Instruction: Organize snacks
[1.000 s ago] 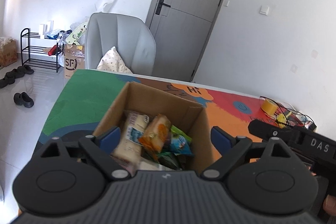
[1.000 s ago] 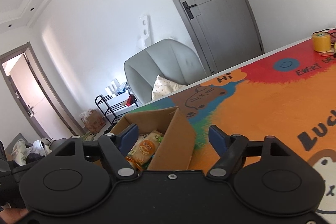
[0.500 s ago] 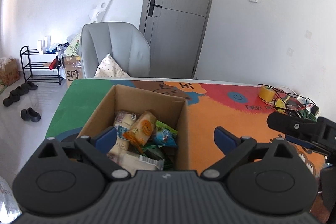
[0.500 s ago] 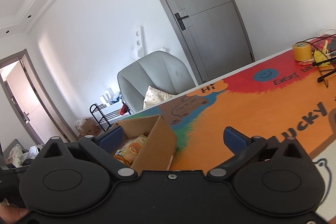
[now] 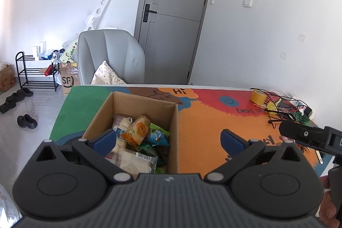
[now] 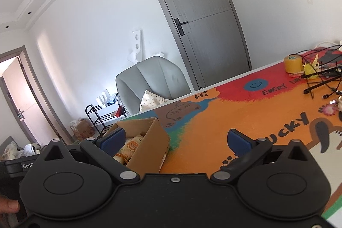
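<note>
open-topped cardboard box [image 5: 136, 112] stands on the surface [image 5: 205, 131], on the green-and-blue end of a printed mat. it holds a loose heap of wrapped snacks [image 5: 139, 138]: an orange packet with a round emblem [image 5: 135, 129] lying uppermost, a white packet with small print [image 5: 121, 121] behind it, a blue packet [image 5: 157, 136] and green wrappers to its right, and a pale packet bearing a barcode label [image 5: 136, 161] nearest the camera. wording on the packets is too small to read. the right wrist view shows the same box [image 6: 147, 146] with orange packets inside.

left gripper [image 5: 168, 140]: fingers opening, spread wide, nothing between them; the left fingertip overlaps the box's near corner. right gripper [image 6: 174, 141]: fingers wide apart, gripping nothing.

legible writing: "hi", "every" and "ucky" on the mat [image 6: 267, 104]; "sf" on a carton [image 5: 68, 80] on the floor beside a grey chair [image 5: 111, 57]. a yellow tape roll [image 5: 257, 96] sits at the surface's far end among black wires.
</note>
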Motion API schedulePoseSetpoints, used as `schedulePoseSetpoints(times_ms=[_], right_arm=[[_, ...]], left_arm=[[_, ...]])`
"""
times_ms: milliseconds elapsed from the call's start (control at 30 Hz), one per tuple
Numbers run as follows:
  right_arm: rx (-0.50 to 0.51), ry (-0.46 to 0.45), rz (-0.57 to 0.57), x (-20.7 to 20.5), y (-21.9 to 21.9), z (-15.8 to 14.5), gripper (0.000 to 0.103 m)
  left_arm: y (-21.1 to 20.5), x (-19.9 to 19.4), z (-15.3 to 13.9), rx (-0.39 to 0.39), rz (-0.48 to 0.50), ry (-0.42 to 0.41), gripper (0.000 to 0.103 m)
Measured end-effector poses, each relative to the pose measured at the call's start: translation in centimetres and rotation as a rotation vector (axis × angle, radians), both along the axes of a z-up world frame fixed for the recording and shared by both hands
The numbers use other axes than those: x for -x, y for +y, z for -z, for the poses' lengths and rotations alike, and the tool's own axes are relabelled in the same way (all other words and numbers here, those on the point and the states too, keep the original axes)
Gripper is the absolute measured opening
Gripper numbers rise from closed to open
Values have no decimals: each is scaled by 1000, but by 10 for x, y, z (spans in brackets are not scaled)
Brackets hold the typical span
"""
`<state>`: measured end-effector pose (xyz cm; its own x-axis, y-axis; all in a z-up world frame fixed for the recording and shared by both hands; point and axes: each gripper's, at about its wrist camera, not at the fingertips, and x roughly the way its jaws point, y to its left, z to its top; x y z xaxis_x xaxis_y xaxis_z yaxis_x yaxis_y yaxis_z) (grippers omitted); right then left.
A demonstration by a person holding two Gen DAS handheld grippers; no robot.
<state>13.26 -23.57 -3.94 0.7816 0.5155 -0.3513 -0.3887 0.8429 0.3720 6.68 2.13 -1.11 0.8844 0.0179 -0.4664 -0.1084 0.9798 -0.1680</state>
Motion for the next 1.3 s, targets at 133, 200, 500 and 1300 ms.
schedulePoseSetpoints(times_ms=[133, 200, 500, 1300], right_arm=[[18, -2, 4, 12, -6, -4, 103], [30, -2, 9, 18, -8, -6, 103], [58, -9, -11, 44, -15, -16, 103], [169, -20, -56, 80, -15, -18, 103]], left_arm=[[-1, 12, -5, 0, 7, 0, 103], [-3, 19, -8, -12, 5, 0, 103], [-12, 43, -19, -44, 24, -19, 103], [-2, 92, -23, -89, -1, -28, 103]])
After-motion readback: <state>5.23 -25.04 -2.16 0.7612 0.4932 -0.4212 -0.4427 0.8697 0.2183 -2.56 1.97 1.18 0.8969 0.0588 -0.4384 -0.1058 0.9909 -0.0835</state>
